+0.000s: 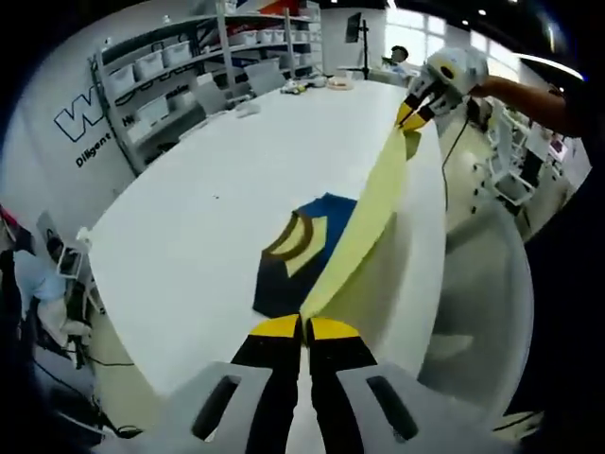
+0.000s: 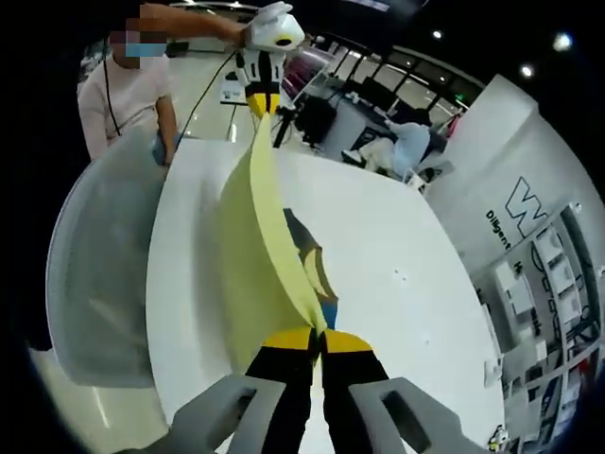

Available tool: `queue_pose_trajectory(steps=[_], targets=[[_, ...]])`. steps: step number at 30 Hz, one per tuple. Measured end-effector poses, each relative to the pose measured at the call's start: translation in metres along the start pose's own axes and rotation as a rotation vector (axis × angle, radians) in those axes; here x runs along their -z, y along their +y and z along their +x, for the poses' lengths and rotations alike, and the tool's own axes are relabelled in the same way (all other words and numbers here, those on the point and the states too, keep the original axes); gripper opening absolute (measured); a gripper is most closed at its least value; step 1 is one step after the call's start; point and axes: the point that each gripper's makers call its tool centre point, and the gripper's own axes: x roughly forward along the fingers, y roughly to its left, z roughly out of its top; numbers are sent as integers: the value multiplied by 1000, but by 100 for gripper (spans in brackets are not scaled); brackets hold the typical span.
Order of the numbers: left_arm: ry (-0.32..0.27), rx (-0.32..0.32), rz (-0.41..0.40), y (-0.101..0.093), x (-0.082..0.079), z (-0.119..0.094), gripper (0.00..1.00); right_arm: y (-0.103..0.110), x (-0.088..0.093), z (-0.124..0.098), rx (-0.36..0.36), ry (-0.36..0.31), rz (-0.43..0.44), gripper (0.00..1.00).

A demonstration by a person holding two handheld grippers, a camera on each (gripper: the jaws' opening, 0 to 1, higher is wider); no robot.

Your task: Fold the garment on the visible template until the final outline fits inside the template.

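Along the left side of the left gripper view stand grey shelves [image 1: 165,71] with white bins against a wall with dark letters, and beside them begins the long white table [image 1: 189,218]. Near the middle of this table lies the garment [image 1: 298,251], dark blue with brown and pale yellow bands; its pale yellow part is lifted off the table and stretched tight as a long strip. At the bottom of the view the left gripper [image 1: 303,326] has its yellow-tipped jaws pressed together on the near end of this strip. At the upper right the right gripper [image 1: 413,115], white with yellow tips, pinches the far end, held by a person's hand. In the right gripper view a person in a light shirt [image 2: 128,95] stands at the upper left, beside a pale grey chair [image 2: 99,284]. The left gripper [image 2: 262,102] holds the strip's far end at the top, and the right gripper [image 2: 317,339] is closed on its near end at the bottom, above the white table [image 2: 397,255].
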Motion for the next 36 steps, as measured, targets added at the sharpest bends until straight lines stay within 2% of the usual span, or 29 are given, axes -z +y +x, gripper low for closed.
queue_pose_trajectory(steps=[7,10,12,20,36], targets=[[-7,-71,-17,25,-8,12,0,-21,6,14,62,7,28,0],[-13,-105,-29,35,-11,15,1,-31,4,19,96,-15,22,0],[-17,-113,-55,39,-13,18,1,-34,4,23,98,-11,29,0],[-30,-165,-72,55,-14,32,1,-45,13,39,111,-6,63,0],[22,-170,-122,63,6,63,1,-44,32,75,84,27,116,0]])
